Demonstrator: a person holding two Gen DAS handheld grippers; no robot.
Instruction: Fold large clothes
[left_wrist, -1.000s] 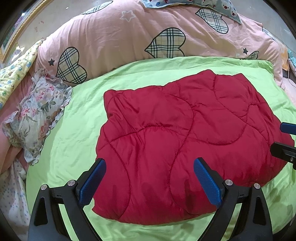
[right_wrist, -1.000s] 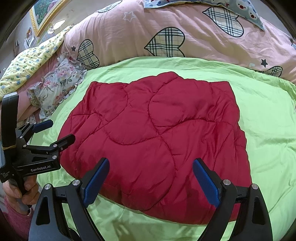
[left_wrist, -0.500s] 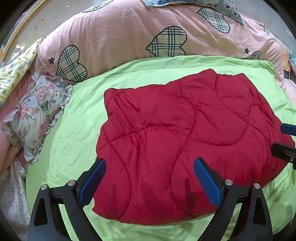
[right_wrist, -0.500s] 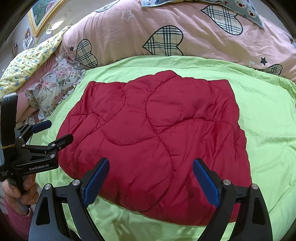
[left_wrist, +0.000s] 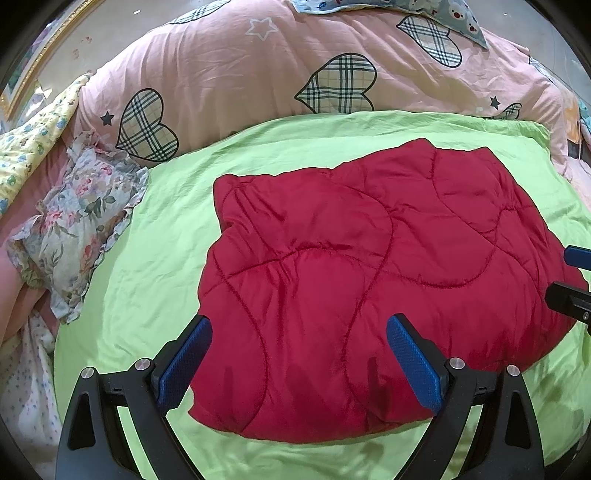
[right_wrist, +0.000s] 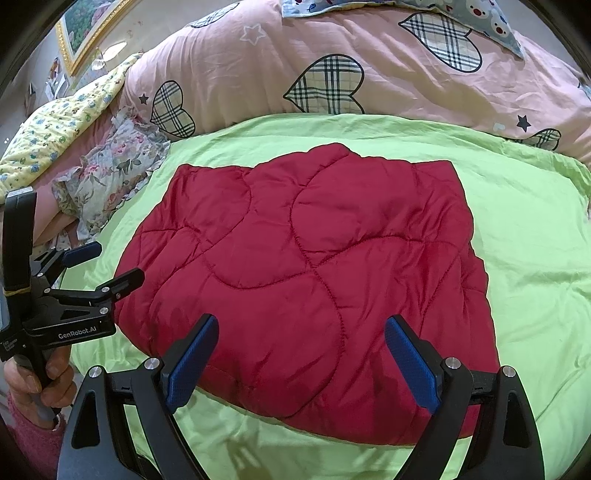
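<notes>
On the green sheet (right_wrist: 535, 258) lies the red jacket (right_wrist: 306, 280), already folded into a compact, puffy block near the middle of the bed. Both the left gripper (left_wrist: 299, 362) and right gripper (right_wrist: 301, 363) hover above its near edge, jaws wide apart and holding nothing. Folding looks essentially done; at most a final tidy remains.

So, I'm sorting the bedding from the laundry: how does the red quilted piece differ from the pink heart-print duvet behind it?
The red quilted piece is plain red with curved stitch lines; the pink duvet has checked hearts and stars. The red piece lies as a compact bundle on the green sheet; the duvet is heaped along the sheet's far edge and runs out of view. Both look soft and padded.
</notes>
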